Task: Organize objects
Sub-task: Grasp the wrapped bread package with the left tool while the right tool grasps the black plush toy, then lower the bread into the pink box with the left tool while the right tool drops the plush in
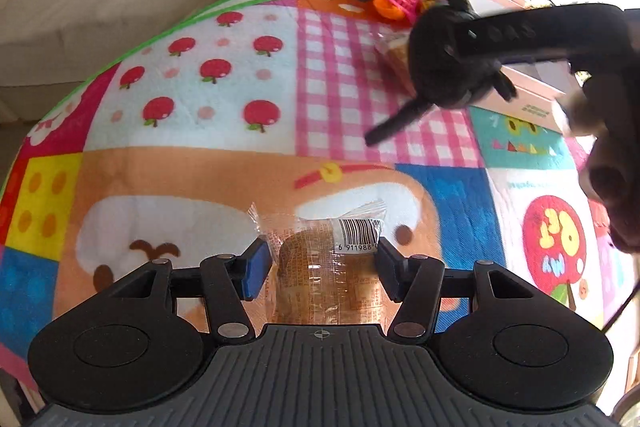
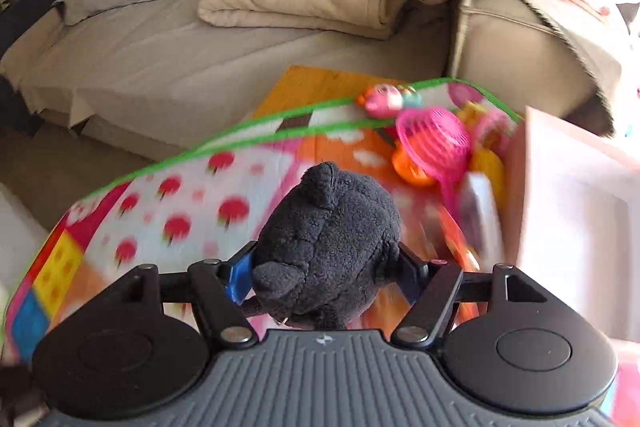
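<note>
Sorting is mid-carry: right gripper (image 2: 324, 267) pinches a black plush toy (image 2: 328, 247) above the play mat (image 2: 180, 195), left gripper (image 1: 320, 263) brackets a wrapped snack (image 1: 320, 267), grip uncertain; next, probably the pink box (image 2: 580, 207) at 3 o'clock.

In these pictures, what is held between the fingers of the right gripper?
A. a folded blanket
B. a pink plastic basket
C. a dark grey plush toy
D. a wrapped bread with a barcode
C: in the right wrist view, the right gripper has its fingers pressed on both sides of the dark grey plush toy, and the left wrist view shows the same toy carried above the play mat.
</note>
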A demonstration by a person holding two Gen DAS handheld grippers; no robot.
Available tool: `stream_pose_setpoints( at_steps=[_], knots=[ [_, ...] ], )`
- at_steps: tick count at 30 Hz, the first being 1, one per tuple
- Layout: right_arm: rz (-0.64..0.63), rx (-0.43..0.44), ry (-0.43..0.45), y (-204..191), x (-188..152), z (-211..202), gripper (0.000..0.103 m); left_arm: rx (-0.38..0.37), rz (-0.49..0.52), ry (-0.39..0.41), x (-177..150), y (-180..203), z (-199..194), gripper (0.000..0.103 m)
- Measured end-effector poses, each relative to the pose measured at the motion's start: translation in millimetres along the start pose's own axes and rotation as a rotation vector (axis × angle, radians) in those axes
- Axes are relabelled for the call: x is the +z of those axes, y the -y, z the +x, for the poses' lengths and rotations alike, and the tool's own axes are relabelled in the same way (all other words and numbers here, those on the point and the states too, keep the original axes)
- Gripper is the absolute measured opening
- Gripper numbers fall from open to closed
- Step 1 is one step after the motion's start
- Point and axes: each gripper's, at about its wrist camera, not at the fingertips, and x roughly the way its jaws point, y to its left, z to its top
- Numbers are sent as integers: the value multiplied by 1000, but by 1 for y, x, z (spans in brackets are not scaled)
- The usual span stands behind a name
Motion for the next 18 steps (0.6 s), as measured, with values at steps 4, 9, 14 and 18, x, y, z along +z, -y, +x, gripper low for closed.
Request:
stream_pose_setpoints(
  at_steps=[4, 9, 14, 18],
  knots=[
    [29, -48, -48, 36, -61, -59, 70, -17, 63, -33, -6, 39, -1, 60],
    [156, -138, -143, 96, -122, -115, 70, -44, 69, 27, 19, 86, -20, 60],
    [215, -135, -158, 134, -151, -153, 70, -77, 73, 150, 87, 150, -26, 60],
    [180, -122, -130, 147, -149, -175, 70, -114, 89, 267, 150, 203, -18, 61]
  ],
)
